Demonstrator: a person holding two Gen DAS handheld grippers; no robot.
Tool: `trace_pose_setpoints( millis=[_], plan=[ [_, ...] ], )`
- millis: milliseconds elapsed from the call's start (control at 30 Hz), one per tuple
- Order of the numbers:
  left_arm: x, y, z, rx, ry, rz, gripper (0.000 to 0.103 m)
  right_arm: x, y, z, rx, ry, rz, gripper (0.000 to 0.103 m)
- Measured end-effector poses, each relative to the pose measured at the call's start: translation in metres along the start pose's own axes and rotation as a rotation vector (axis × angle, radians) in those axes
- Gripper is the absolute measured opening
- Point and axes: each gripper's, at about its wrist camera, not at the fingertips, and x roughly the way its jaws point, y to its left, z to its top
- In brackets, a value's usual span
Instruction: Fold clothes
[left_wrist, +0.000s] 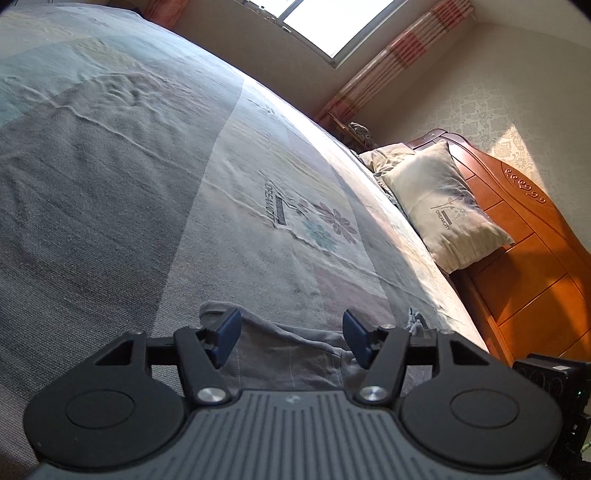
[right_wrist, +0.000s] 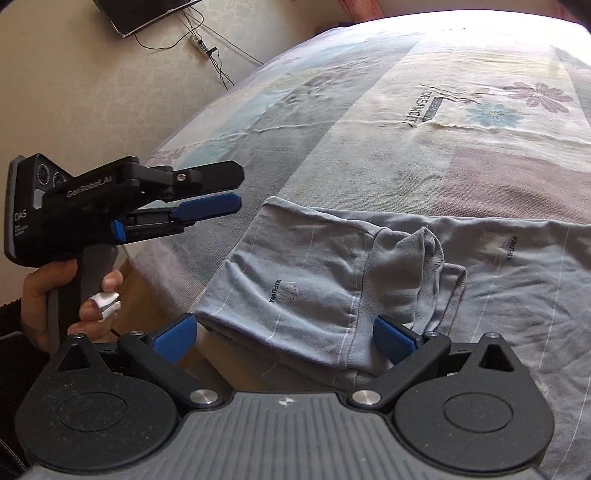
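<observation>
A grey-blue T-shirt (right_wrist: 369, 273) lies on the patchwork bed sheet (right_wrist: 424, 122) near the bed's edge, with one sleeve folded over its body. My right gripper (right_wrist: 284, 338) is open wide just over the near hem of that folded part, and its blue pads (right_wrist: 173, 336) touch nothing. My left gripper (right_wrist: 238, 188), held in a hand (right_wrist: 55, 291), hovers to the left of the shirt's corner with its jaws apart. In the left wrist view the left gripper (left_wrist: 291, 334) is open above a strip of the shirt (left_wrist: 291, 354), with nothing gripped.
A pillow (left_wrist: 443, 206) leans on the wooden headboard (left_wrist: 535, 258) at the right. Behind it are a striped curtain (left_wrist: 391, 59) and a bright window (left_wrist: 332, 22). A wall with a dark screen (right_wrist: 144, 14) and dangling cables (right_wrist: 218, 62) stands beyond the bed's edge.
</observation>
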Motion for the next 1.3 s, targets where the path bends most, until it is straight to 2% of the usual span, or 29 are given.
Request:
trace_pose_setpoints(
  millis=[67,200,300,333,400,500,667,800,867,967,1033,1067,1233,1300],
  plan=[
    [0.02,0.009,-0.003,-0.013,0.056,0.028,0.06,-0.004,-0.002,-0.005,0.026,-0.012,-0.001,0.103],
    [0.017,0.001,-0.006,0.038,0.055,0.041,0.062,-0.007,0.002,-0.008,0.033,-0.01,-0.024,0.103],
    [-0.008,-0.018,-0.016,0.181,0.044,0.096,0.065,-0.007,0.009,-0.008,0.006,0.003,-0.053,0.103],
    [-0.018,-0.023,-0.02,0.234,0.045,0.119,0.07,-0.008,0.011,-0.009,-0.001,0.004,-0.062,0.103],
    [-0.034,-0.034,-0.036,0.371,0.053,0.201,0.076,-0.014,0.015,-0.012,-0.002,0.002,-0.074,0.103],
    [-0.052,-0.046,-0.062,0.586,0.078,0.338,0.077,-0.026,0.015,-0.018,0.013,-0.009,-0.076,0.103],
    [-0.054,-0.047,-0.087,0.73,0.153,0.401,0.078,-0.041,0.01,-0.027,0.058,-0.024,-0.089,0.103],
    [-0.045,-0.045,-0.088,0.765,0.114,0.457,0.078,-0.049,0.009,-0.029,0.081,-0.037,-0.106,0.103],
    [-0.045,-0.044,-0.084,0.764,0.107,0.462,0.078,-0.053,0.01,-0.03,0.08,-0.047,-0.113,0.103],
    [-0.045,-0.038,-0.086,0.795,0.13,0.496,0.08,-0.057,0.012,-0.031,0.074,-0.053,-0.12,0.103],
    [-0.051,-0.032,-0.084,0.759,0.129,0.479,0.08,-0.058,0.013,-0.031,0.066,-0.053,-0.123,0.103],
    [-0.054,-0.029,-0.083,0.737,0.134,0.476,0.08,-0.058,0.014,-0.03,0.055,-0.053,-0.124,0.103],
    [-0.067,-0.033,-0.085,0.771,0.147,0.491,0.079,-0.052,0.026,-0.016,-0.054,-0.063,-0.116,0.103],
    [-0.072,-0.036,-0.078,0.76,0.124,0.482,0.079,-0.044,0.03,-0.009,-0.109,-0.074,-0.117,0.103]
  ],
)
